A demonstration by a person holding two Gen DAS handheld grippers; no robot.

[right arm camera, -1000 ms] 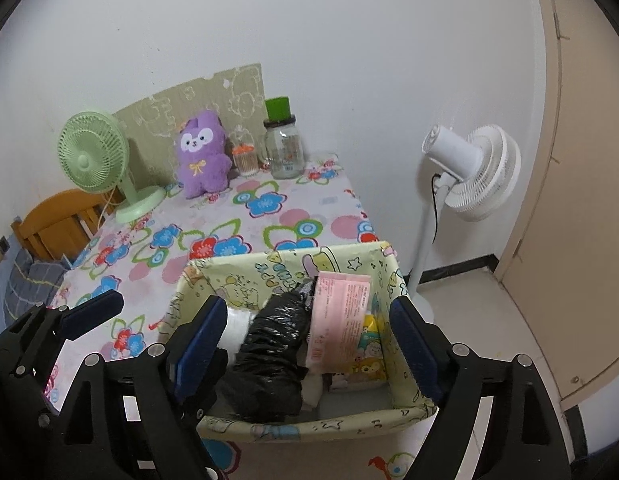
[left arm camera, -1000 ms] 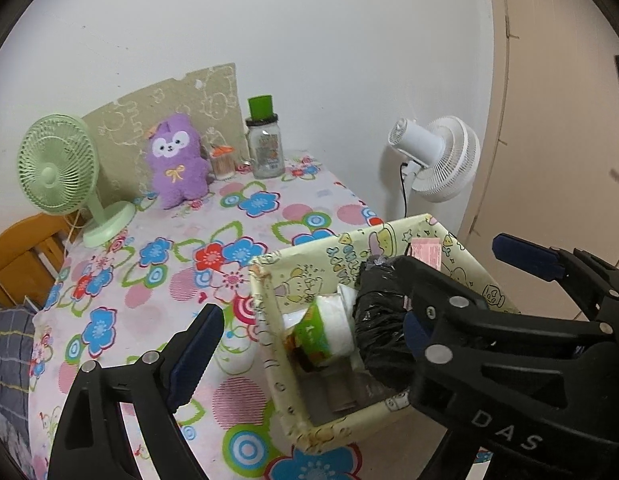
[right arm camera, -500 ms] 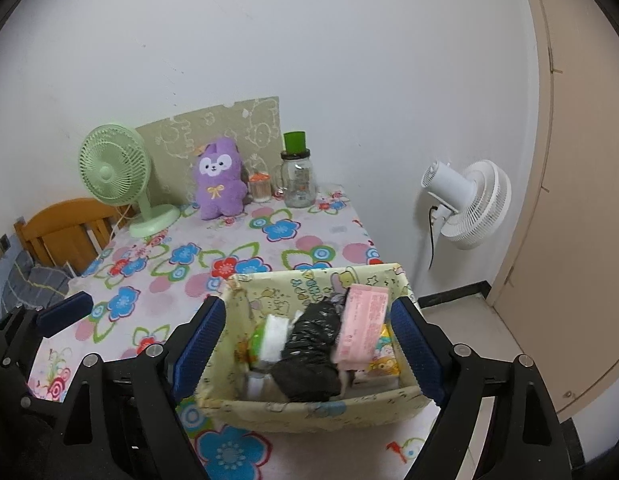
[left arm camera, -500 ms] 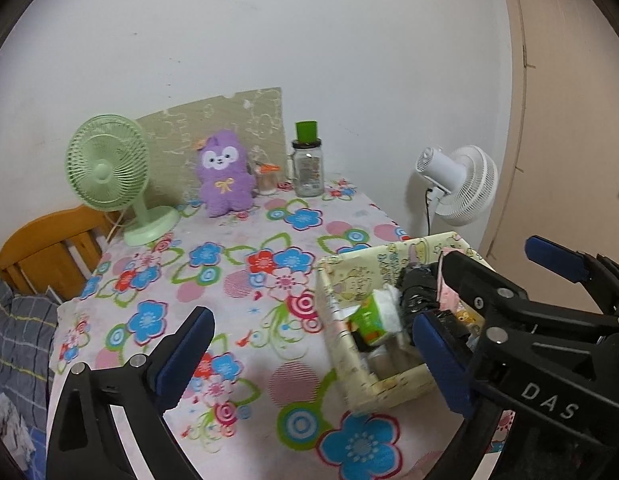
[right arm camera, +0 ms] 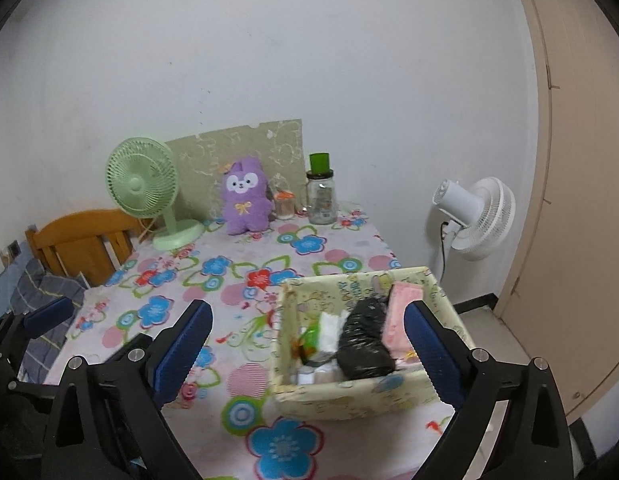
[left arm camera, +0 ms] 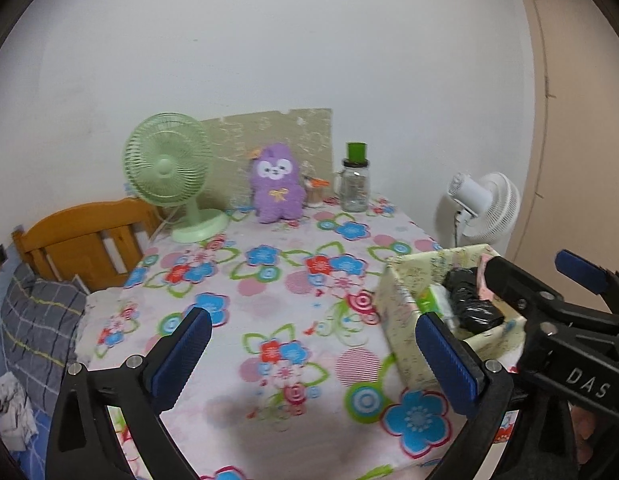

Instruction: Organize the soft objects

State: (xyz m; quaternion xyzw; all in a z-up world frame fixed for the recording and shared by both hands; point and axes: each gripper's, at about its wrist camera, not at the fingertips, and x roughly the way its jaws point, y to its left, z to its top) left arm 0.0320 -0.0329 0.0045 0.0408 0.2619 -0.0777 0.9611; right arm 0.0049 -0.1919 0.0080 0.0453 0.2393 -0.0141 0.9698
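Reading the one clear marking first, the white letters "DAS" are seen on the black frame of the right tongs where it crosses the left wrist view; printing on the storage box and on the jar label is too small to be made out. Both tongs are held with jaws spread wide and nothing gripped: the left tongs are open over the flower-patterned cloth of the bench, and the right tongs are open above the near edge of the pale yellow cartoon-printed fabric box.

The box is set at the bench's right front corner. Inside it, a crumpled black plastic bag is lodged in the middle, a pink packet is stood just beside it on the right, and a green-and-white wrapped pack on the left. A purple plush toy with a white face is propped upright at the far edge of the bench, between a light green desk fan and a clear glass jar with a green cap.

Compared with a second ago, both tongs have been drawn back and raised, so the box is seen smaller and farther off, and more of the bench is shown.
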